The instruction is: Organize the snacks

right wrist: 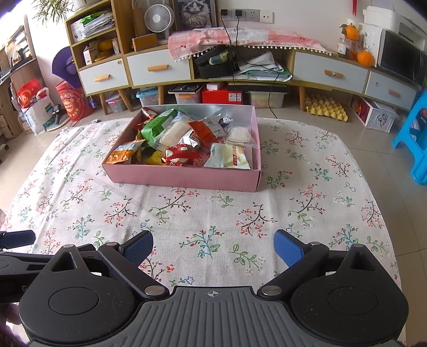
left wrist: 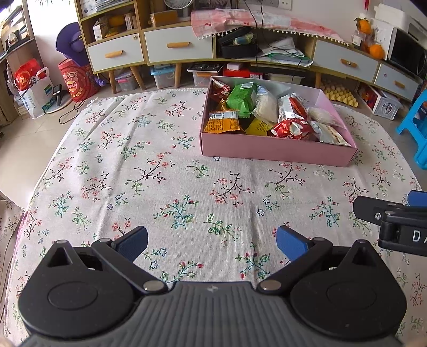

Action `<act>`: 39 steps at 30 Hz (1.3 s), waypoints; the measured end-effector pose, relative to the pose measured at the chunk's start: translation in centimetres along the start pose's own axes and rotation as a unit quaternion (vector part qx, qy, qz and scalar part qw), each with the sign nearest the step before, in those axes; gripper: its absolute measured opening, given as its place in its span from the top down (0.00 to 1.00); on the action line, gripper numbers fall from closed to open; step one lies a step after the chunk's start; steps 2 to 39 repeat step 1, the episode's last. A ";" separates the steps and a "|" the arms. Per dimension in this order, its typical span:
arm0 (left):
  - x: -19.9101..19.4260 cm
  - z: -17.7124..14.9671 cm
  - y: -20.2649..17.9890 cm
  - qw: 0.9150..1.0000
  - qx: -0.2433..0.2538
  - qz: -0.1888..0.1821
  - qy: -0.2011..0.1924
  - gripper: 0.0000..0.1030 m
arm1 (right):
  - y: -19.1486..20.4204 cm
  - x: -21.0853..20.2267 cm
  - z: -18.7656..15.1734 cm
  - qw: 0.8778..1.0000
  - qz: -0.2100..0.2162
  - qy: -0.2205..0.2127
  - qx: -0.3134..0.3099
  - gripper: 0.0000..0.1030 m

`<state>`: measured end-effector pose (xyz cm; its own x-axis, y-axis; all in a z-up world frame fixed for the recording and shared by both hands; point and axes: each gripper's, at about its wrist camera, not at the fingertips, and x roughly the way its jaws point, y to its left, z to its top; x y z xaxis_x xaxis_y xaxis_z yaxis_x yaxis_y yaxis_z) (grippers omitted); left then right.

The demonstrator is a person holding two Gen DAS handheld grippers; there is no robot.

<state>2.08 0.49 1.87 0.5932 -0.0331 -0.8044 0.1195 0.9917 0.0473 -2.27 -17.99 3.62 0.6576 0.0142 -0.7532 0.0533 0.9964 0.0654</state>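
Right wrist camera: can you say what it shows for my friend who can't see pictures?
A pink box full of snack packets sits on a flowery tablecloth. In front, the right gripper is open and empty above the cloth, with the left gripper peeking in at the left edge. Behind are a cabinet and a fan.

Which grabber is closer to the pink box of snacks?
Right, though only slightly. The right gripper faces the pink box almost straight ahead. The left gripper sits off to the left, so the box lies ahead and to its right. Both are open and empty.
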 end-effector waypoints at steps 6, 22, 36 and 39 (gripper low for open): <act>0.0 0.0 0.0 1.000 0.001 -0.001 0.002 0.00 | 0.0 0.0 0.0 1.000 0.000 0.000 0.000 0.04; 0.0 0.0 0.0 1.000 0.001 -0.001 0.002 0.00 | 0.0 0.0 0.0 1.000 0.000 0.000 0.000 0.04; 0.0 0.0 0.0 1.000 0.001 -0.001 0.002 0.00 | 0.0 0.0 0.0 1.000 0.000 0.000 0.000 0.04; 0.0 0.0 0.0 1.000 0.001 -0.001 0.002 0.00 | 0.0 0.0 0.0 1.000 0.000 0.000 0.000 0.04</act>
